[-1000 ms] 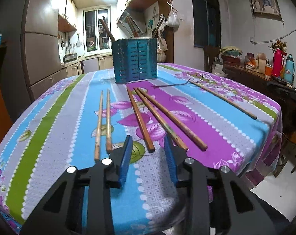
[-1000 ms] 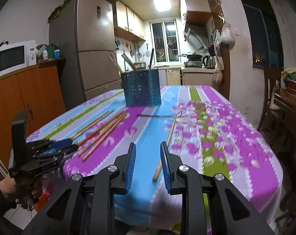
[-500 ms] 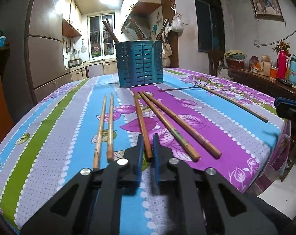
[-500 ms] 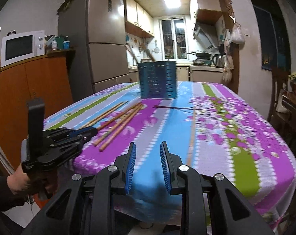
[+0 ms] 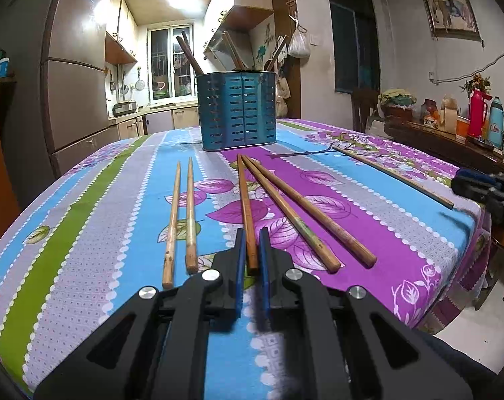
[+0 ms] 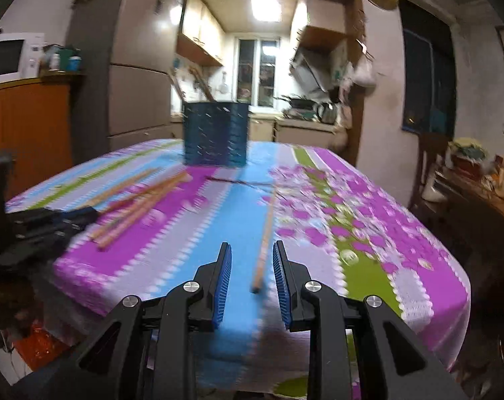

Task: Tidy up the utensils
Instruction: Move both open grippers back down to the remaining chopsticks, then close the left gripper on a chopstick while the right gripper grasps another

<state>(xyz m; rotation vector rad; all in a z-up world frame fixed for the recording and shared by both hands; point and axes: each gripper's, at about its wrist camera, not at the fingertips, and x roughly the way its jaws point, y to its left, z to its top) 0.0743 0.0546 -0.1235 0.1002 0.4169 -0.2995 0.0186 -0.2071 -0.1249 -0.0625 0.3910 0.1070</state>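
Observation:
A blue slotted utensil holder (image 5: 236,110) with several sticks in it stands at the far end of the striped tablecloth (image 5: 118,266). My left gripper (image 5: 252,236) is shut on the near end of a reddish-brown chopstick (image 5: 244,200) lying on the cloth. Two pale chopsticks (image 5: 173,220) lie to its left and two long brown ones (image 5: 315,213) to its right. In the blurred right wrist view, my right gripper (image 6: 252,245) is open at the table's edge, with the near end of a lone chopstick (image 6: 265,233) between its fingers, untouched. The holder (image 6: 215,133) stands beyond.
The right gripper (image 5: 485,186) shows at the left wrist view's right edge. The left gripper (image 6: 51,223) shows at the right wrist view's left edge. A fridge (image 6: 135,76) and a wooden cabinet with a microwave (image 6: 8,53) stand left. A side table with flasks (image 5: 478,116) stands right.
My left gripper closed on the reddish-brown chopstick's near end and has stayed there. My right gripper sank and swung until the lone chopstick's end lay between its open fingers.

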